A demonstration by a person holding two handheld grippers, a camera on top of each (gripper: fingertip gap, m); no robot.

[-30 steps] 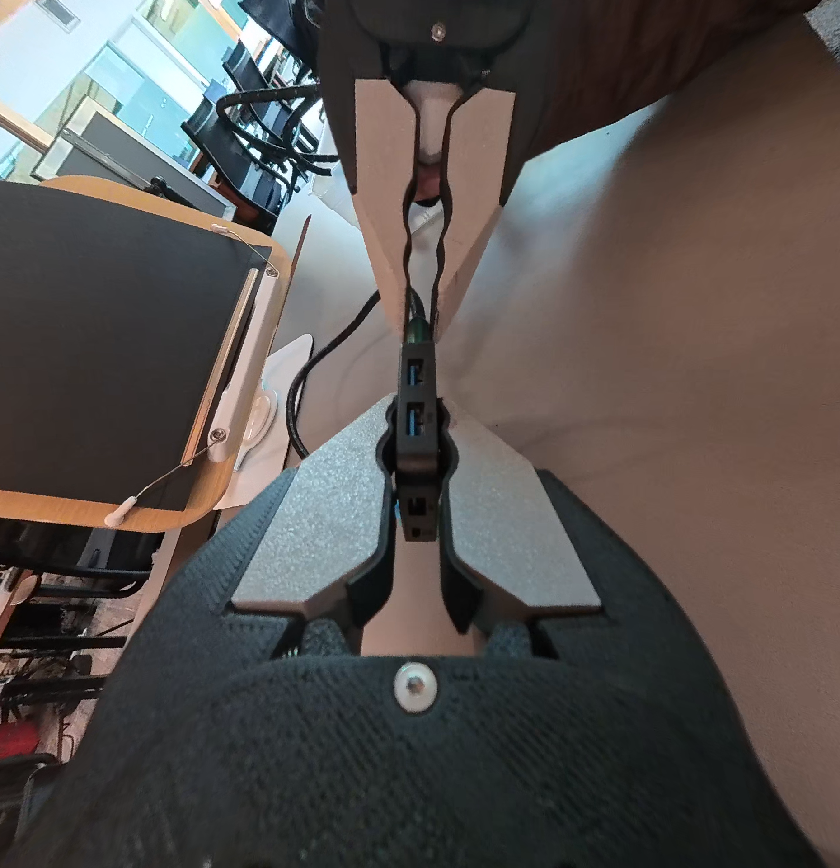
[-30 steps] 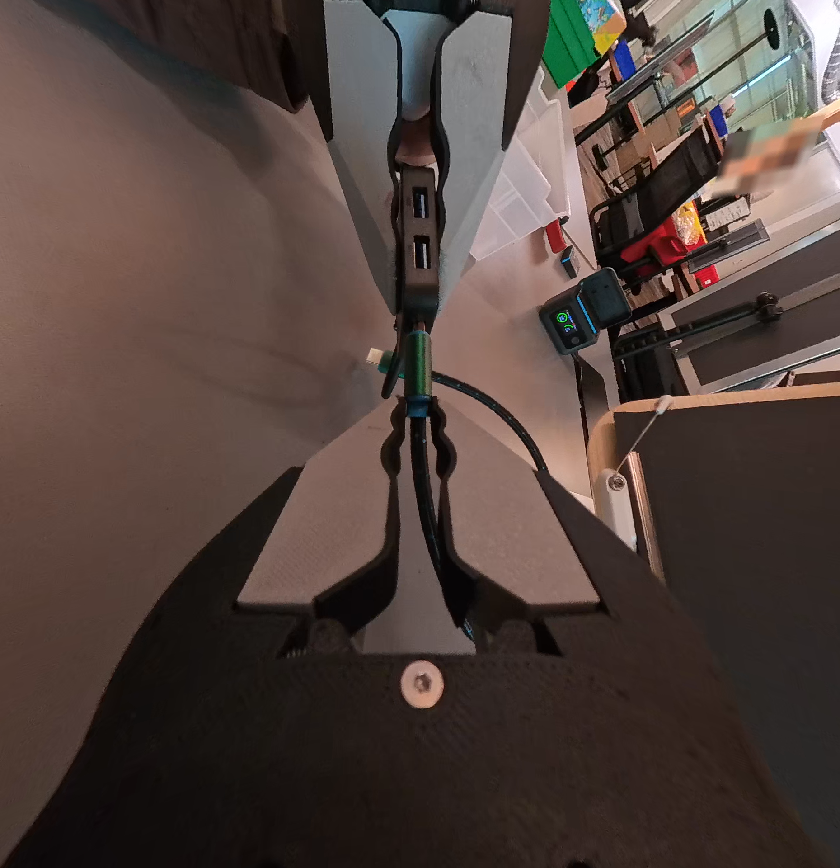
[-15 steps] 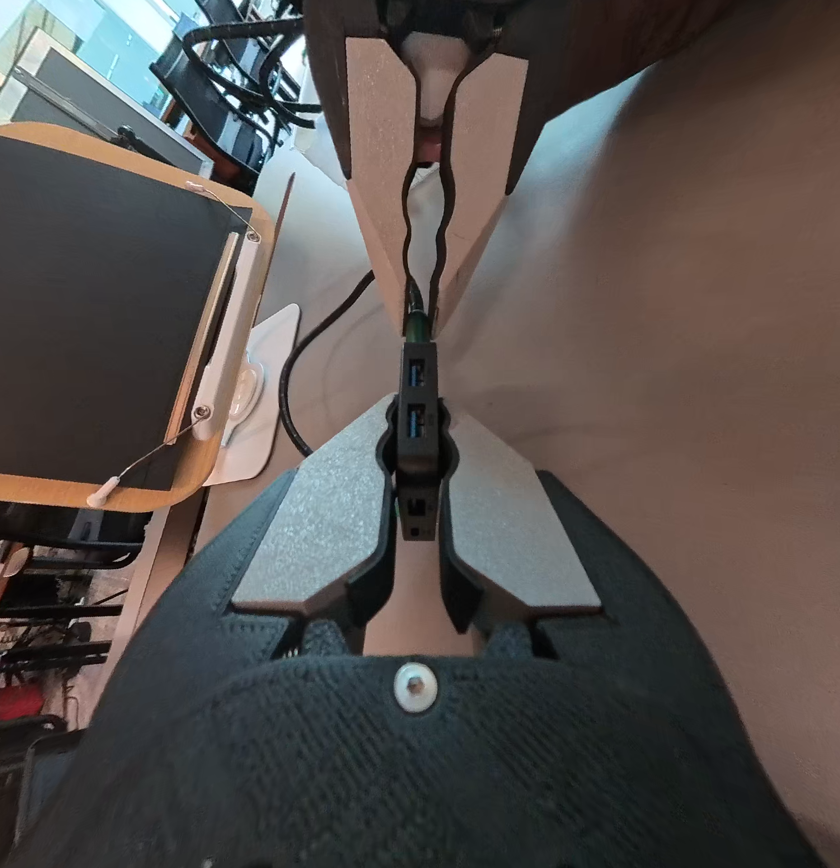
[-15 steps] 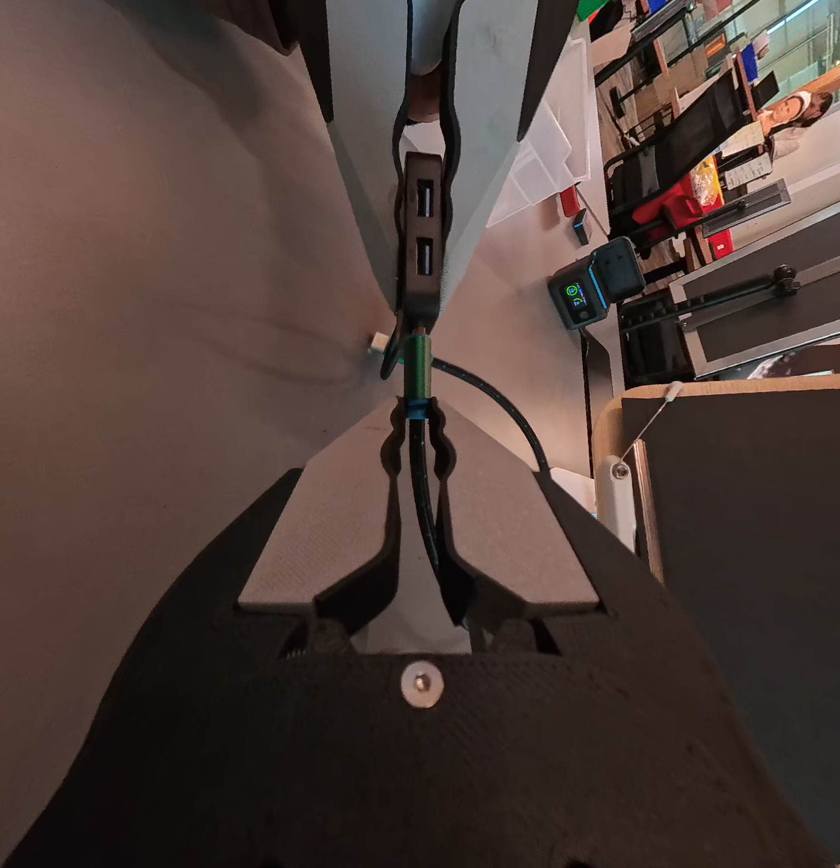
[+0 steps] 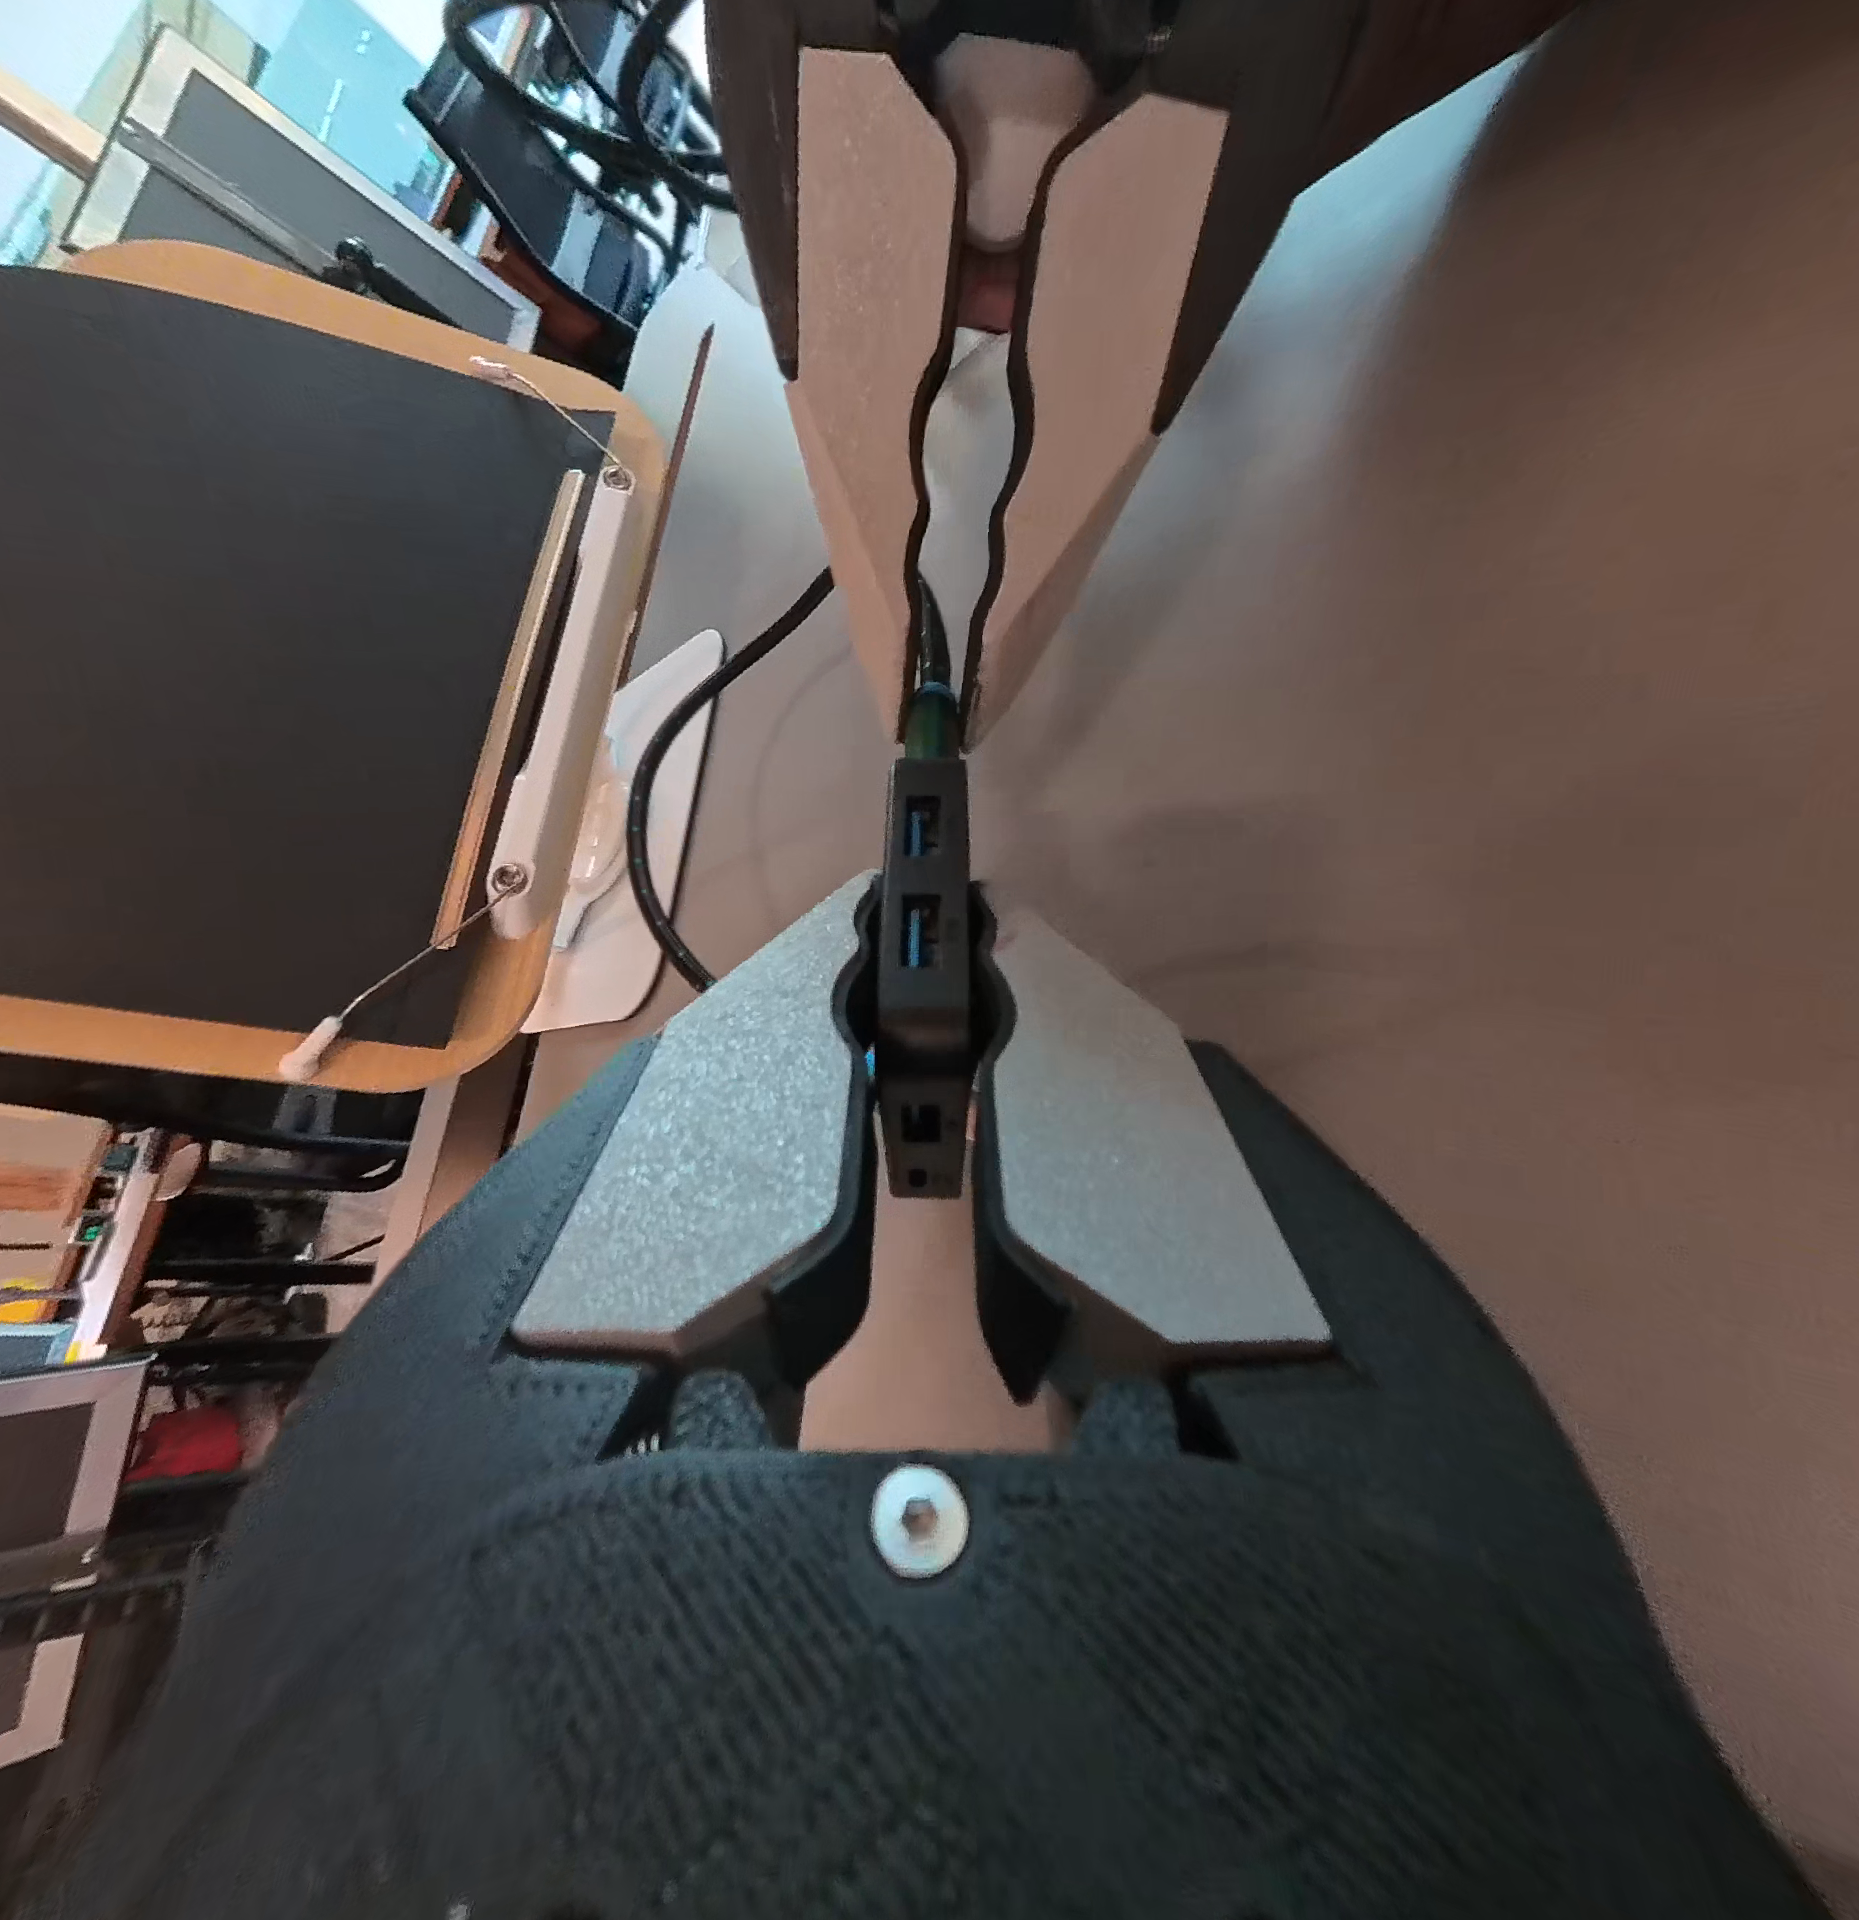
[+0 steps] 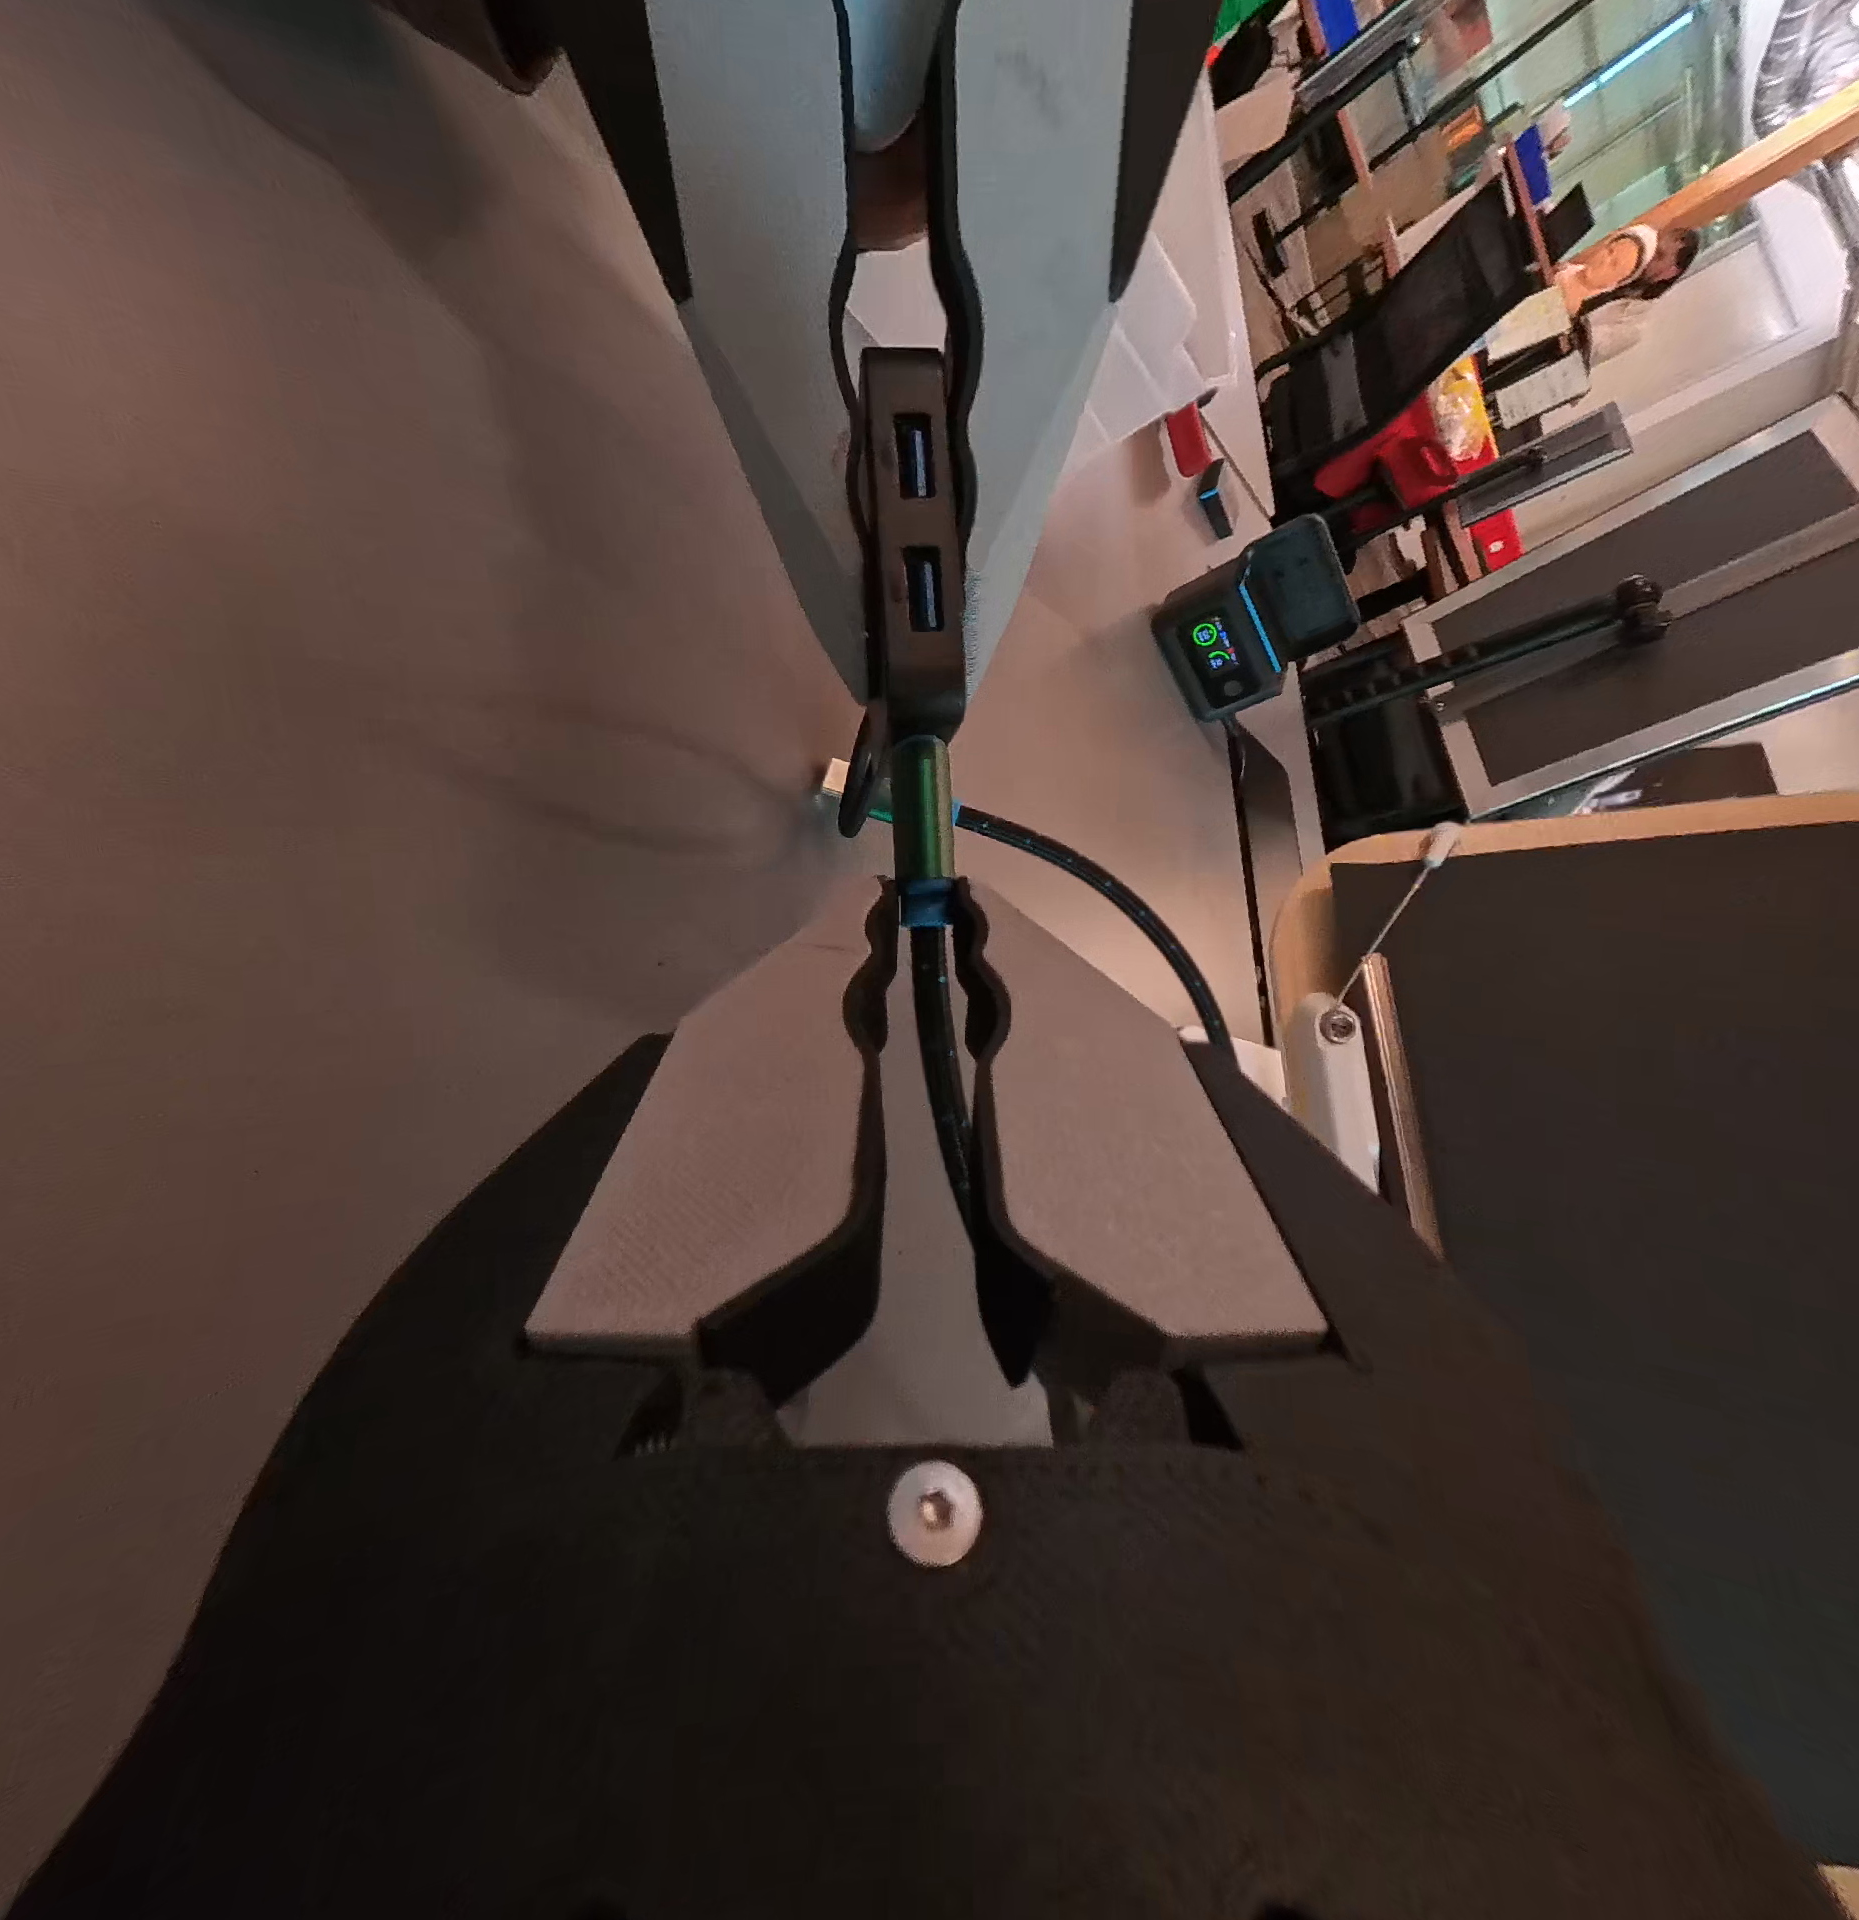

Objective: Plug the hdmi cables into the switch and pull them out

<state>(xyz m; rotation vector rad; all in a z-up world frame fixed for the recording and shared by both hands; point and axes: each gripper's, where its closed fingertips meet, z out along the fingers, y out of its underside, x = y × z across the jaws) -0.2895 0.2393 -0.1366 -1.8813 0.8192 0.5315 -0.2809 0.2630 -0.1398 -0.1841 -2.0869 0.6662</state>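
Observation:
My left gripper (image 5: 925, 914) is shut on a slim black switch (image 5: 927, 873) with two blue ports on its side, held above the tan table. The switch also shows in the right wrist view (image 6: 912, 582), between the left gripper's fingers. My right gripper (image 6: 923, 904) is shut on a black braided cable (image 6: 940, 1039) just behind its green plug (image 6: 923, 821). The plug meets the end of the switch, in line with it. In the left wrist view the right gripper (image 5: 940, 717) faces mine, with the green plug (image 5: 930, 717) at its tips.
The cable (image 5: 655, 831) loops over the table to the left. A black panel with a wooden frame (image 5: 229, 665) stands at the table's edge. A small device with a lit screen (image 6: 1231, 644) and clear plastic bins (image 6: 1153, 353) sit farther off. A short tail cable (image 6: 857, 790) hangs from the switch. The grippers are tip to tip, or close to it.
Both grippers have kept their hold. The two grippers have drifted a little closer and the views have shifted slightly; the plug stays at the switch's end.

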